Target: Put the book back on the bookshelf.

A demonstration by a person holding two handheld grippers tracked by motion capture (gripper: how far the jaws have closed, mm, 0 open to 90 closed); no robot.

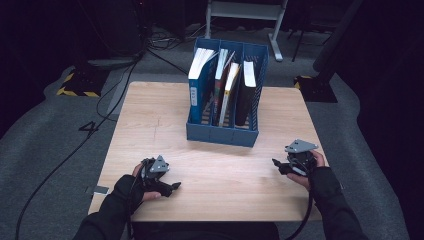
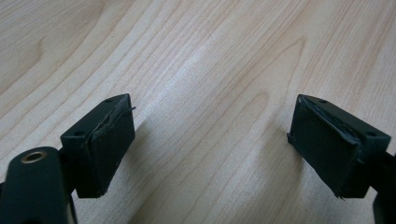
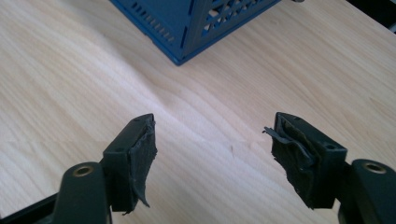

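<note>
My left hand (image 1: 131,187) lies low at the near left, its left gripper (image 1: 176,186) pointing right, jaws wide apart with nothing between them. My right hand (image 1: 311,172) sits at the near right, its right gripper (image 1: 275,163) pointing left, jaws likewise spread and empty.
</note>
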